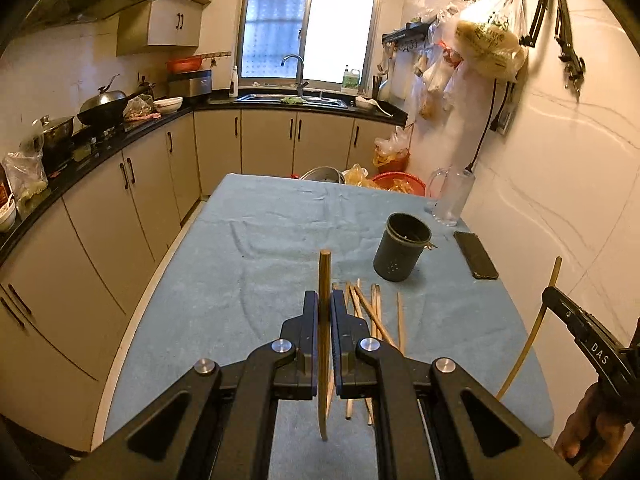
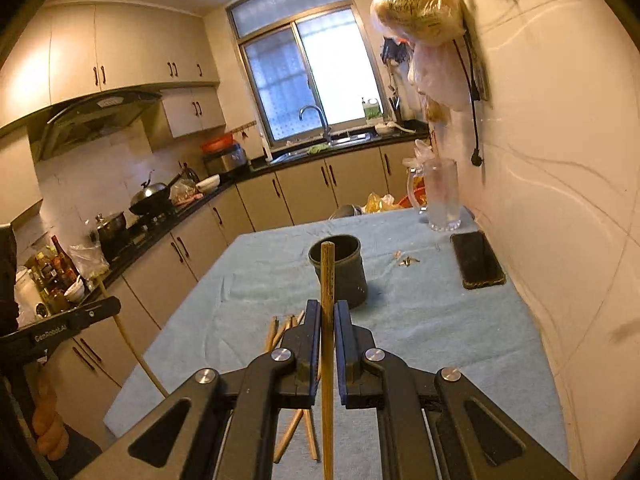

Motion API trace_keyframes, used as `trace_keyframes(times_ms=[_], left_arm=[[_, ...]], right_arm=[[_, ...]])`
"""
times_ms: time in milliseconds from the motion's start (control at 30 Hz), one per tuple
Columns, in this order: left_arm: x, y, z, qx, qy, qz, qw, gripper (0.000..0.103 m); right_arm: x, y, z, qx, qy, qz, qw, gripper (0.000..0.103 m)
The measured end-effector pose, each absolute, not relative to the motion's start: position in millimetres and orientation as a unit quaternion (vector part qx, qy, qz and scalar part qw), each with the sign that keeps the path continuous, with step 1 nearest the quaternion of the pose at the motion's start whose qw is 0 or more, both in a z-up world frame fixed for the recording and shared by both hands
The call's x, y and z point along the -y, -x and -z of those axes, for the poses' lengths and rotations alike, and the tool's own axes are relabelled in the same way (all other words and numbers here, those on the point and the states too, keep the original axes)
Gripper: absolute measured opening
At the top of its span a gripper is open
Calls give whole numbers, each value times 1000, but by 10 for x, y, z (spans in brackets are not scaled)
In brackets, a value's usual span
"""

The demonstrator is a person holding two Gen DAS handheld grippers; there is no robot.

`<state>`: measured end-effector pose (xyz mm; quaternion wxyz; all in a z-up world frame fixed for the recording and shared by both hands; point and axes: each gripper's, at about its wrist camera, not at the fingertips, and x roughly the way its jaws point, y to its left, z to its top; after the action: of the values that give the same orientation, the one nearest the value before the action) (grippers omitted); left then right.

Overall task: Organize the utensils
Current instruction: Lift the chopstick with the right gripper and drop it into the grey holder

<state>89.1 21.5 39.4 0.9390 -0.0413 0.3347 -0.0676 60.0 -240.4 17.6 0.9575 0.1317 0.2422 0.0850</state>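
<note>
My left gripper [image 1: 325, 300] is shut on a wooden chopstick [image 1: 324, 276] that stands upright above the table. My right gripper [image 2: 328, 308] is shut on another chopstick [image 2: 328, 276], its tip in front of the dark utensil cup [image 2: 340, 276]. The cup [image 1: 401, 252] stands upright on the blue cloth, ahead and right of the left gripper. Several loose chopsticks [image 1: 376, 312] lie on the cloth under the left gripper and show left of the right gripper [image 2: 282, 330]. The right gripper shows at the right edge of the left wrist view [image 1: 550, 292], the left gripper at the left edge of the right wrist view [image 2: 108, 306].
A black phone [image 1: 476, 255] lies near the wall, right of the cup. A clear glass mug [image 1: 450, 196] stands at the far right corner. Small scraps [image 2: 406, 261] lie between cup and phone. The blue cloth table [image 1: 248, 280] has cabinets left and a wall right.
</note>
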Motion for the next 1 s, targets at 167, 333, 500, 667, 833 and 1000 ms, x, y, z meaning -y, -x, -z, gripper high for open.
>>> trace_keyframes(times_ms=[167, 333, 500, 667, 833, 1000], left_arm=[[-245, -879, -607, -318, 62, 82, 942, 6], [-176, -1010, -844, -295, 63, 94, 949, 6], [-105, -1283, -1034, -275, 67, 116, 952, 6], [5, -1682, -1151, -265, 70, 132, 952, 6], [188, -2195, -1187, -276, 71, 144, 948, 6], [349, -2586, -1115, -278, 82, 149, 945, 6]], right_arm=[[2470, -548, -283, -222, -138, -86, 961, 8], [2535, -680, -415, -205, -147, -89, 964, 8], [2547, -917, -566, -186, -150, -90, 967, 8], [2553, -1223, -751, -156, -142, -83, 974, 8], [2594, -1607, -900, -119, -139, -71, 980, 8], [2576, -2012, -948, -103, -152, -65, 981, 8]])
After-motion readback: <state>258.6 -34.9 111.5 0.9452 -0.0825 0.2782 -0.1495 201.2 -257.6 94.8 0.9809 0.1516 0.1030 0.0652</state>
